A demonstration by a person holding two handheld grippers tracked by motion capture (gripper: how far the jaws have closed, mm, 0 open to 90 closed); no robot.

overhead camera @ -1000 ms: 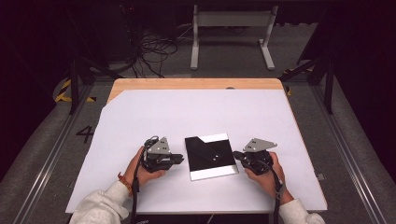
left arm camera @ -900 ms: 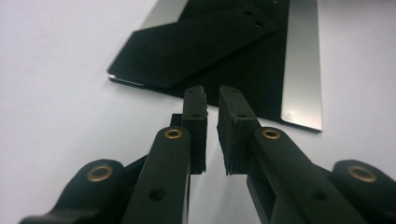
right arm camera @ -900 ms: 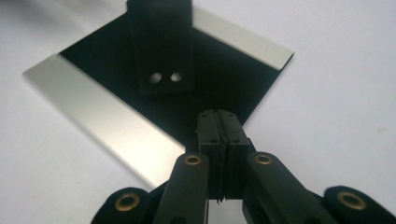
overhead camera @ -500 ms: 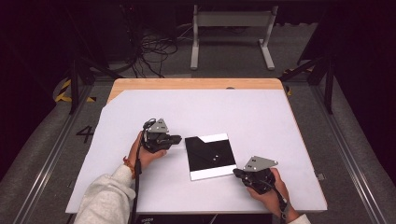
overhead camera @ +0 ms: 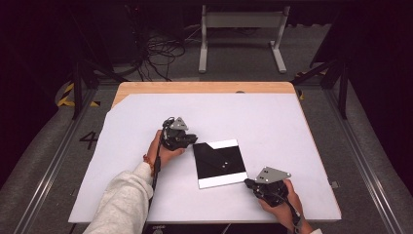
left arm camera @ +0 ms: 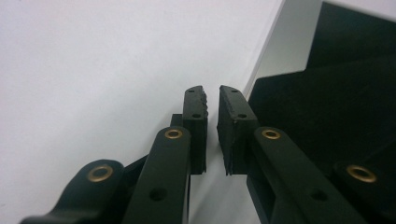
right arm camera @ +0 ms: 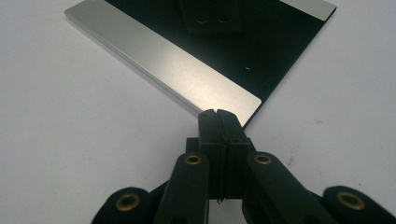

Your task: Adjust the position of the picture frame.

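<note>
At the near edge of the table, the right gripper is held low by a hand at the near right corner of a black square plate. In the right gripper view its jaws are seen pressed fully together, with nothing between them, their tips set just at the corner of the plate's near silver band; whether they touch it cannot be told.

The plate is laid flat on the white table cover, near the middle and slightly turned against the table's edges. A silver band is carried along its near edge and another along its far edge, and two small light dots are seen on the black face.

Farther off, the left gripper is held by a hand in a pale sleeve at the plate's far left corner. In the left gripper view its jaws are seen parted by a narrow gap, nothing being held, with the plate's edge just beside them.

Beyond the white cover a strip of wooden tabletop is exposed, and past it loose cables and a white metal stand are seen on the grey floor.
</note>
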